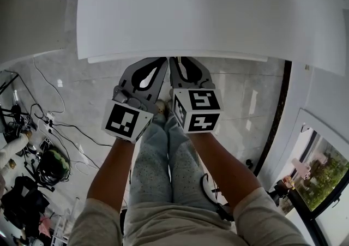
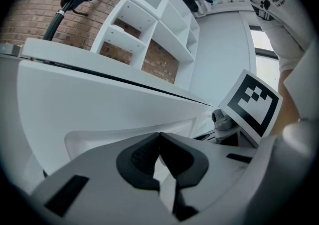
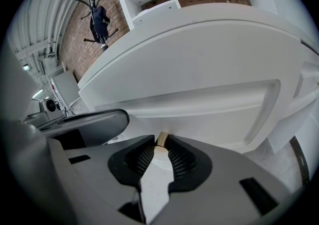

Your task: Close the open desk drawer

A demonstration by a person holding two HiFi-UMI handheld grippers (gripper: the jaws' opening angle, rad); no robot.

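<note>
The white desk (image 1: 218, 10) fills the top of the head view, and a thin white strip of the drawer front (image 1: 109, 58) shows under its near edge. Both grippers point at that edge side by side, and I cannot tell whether they touch it. My left gripper (image 1: 163, 60) is shut, its fingertips touching and holding nothing. It faces the drawer front (image 2: 99, 114), just above the recessed pull. My right gripper (image 1: 173, 60) has its tips a narrow slit apart, empty. The drawer front (image 3: 199, 104) with its long recessed pull lies close ahead of it.
My legs and arms hang below the grippers over a pale tiled floor (image 1: 82, 87). Cables and dark gear (image 1: 49, 166) lie at the left. A glass door (image 1: 322, 179) is at the right. White shelving (image 2: 159, 24) stands against a brick wall, with a coat stand (image 3: 99, 19) beside it.
</note>
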